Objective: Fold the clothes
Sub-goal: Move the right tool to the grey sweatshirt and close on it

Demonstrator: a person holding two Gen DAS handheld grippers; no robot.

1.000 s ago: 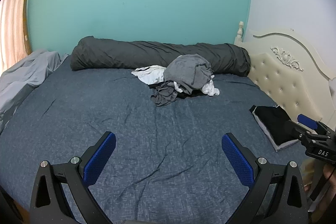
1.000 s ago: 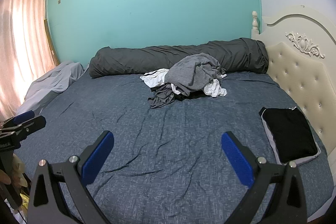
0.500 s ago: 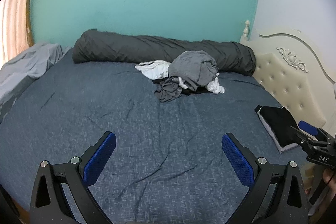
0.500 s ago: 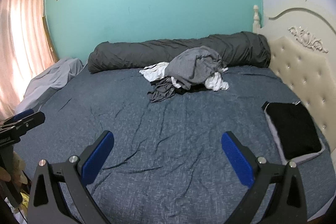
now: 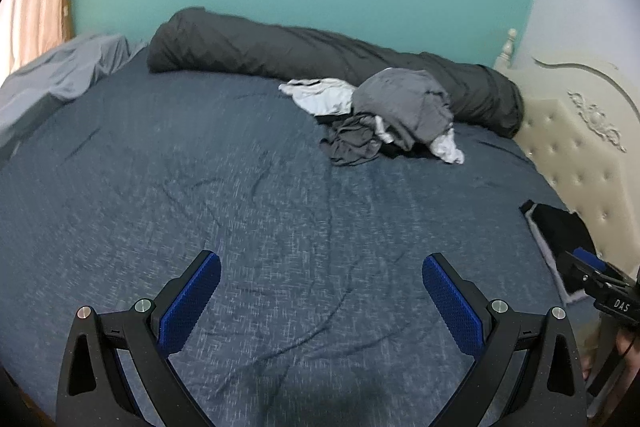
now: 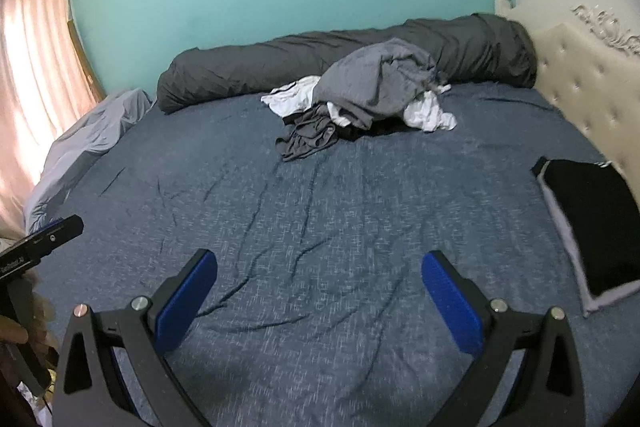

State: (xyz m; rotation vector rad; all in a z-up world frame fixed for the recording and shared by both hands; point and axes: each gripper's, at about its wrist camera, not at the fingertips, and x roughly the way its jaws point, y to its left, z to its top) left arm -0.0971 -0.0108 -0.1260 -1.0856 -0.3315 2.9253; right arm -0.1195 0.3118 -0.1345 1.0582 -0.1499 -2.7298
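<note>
A heap of crumpled clothes (image 5: 394, 115) (image 6: 368, 99), grey, dark grey and white, lies at the far side of the blue bed (image 5: 200, 187) (image 6: 320, 211). A folded black garment (image 6: 588, 223) (image 5: 560, 227) rests on a light one by the headboard at the right. My left gripper (image 5: 320, 291) hovers open over the near part of the bed, nothing between its blue pads. My right gripper (image 6: 318, 291) is also open and empty, well short of the heap. Each gripper shows at the edge of the other's view.
A long dark grey rolled duvet (image 5: 320, 67) (image 6: 340, 63) lines the teal wall behind the heap. A light grey sheet (image 5: 52, 83) (image 6: 84, 147) is bunched at the left edge. The cream tufted headboard (image 5: 580, 155) (image 6: 592, 87) bounds the right side. Curtains (image 6: 28, 87) hang at left.
Both grippers have moved forward and lower over the bed, so the heap of clothes looks nearer. Both stay open and empty.
</note>
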